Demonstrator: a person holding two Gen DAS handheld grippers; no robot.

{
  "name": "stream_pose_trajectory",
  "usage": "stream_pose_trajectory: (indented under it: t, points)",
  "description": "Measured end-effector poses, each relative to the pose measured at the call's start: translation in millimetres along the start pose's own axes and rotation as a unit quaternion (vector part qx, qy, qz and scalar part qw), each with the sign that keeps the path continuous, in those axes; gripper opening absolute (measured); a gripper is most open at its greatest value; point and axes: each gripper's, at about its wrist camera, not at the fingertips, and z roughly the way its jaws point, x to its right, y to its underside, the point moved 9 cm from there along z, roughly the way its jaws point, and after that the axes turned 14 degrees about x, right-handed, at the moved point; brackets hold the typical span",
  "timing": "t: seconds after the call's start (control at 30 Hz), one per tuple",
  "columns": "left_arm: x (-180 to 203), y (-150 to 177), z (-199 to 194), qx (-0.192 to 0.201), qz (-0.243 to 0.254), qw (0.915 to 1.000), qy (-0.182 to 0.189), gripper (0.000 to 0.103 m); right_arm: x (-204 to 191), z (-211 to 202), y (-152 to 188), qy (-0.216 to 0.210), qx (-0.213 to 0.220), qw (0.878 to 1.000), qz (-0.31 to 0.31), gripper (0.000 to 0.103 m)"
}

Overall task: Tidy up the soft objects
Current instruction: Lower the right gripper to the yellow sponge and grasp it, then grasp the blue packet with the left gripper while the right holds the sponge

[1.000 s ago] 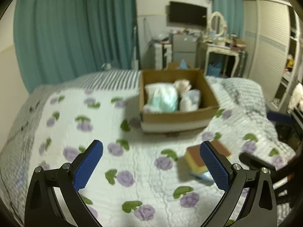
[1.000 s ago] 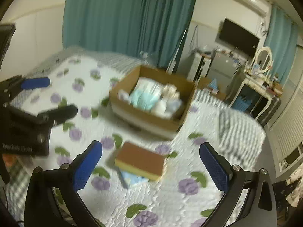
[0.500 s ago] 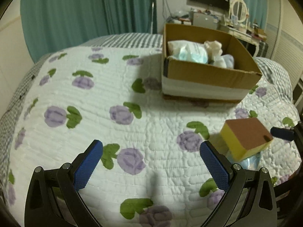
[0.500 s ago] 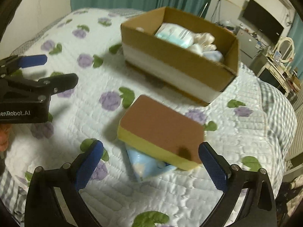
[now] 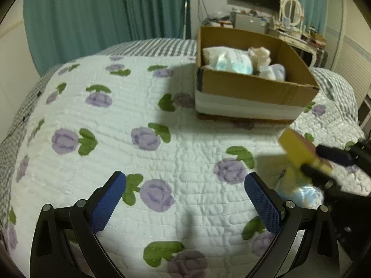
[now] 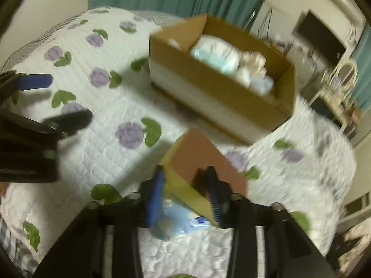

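Sponge [image 6: 199,159], loose before, now pinched and tilted by right hand-held gripper [image 6: 185,192].

The right gripper [image 6: 185,190] has its blue fingers [image 6: 155,199] closed on the two faces of a sponge [image 6: 199,159]. The left gripper [image 5: 185,205] has its fingers wide apart, with nothing between them.

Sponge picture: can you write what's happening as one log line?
right gripper: shut on sponge, tilted up | left gripper: open, holding nothing | blue packet: on quilt | box: holds soft things
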Motion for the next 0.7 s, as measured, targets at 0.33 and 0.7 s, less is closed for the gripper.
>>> stream_pose_trajectory:
  t: [0.33,0.7]
  points:
    - [64.7,-2.8,-12.0,-0.002,0.011,0.9979,0.064,0.103,57.8,-80.9,-36.8,0.026,0.081,0.995,0.044,0.026]
    - [127.2,29.8,11.1,-0.047,0.055,0.9912,0.111,0.102,125.0,-84.5,15.5,-0.023,0.114,0.957,0.266,0.026]
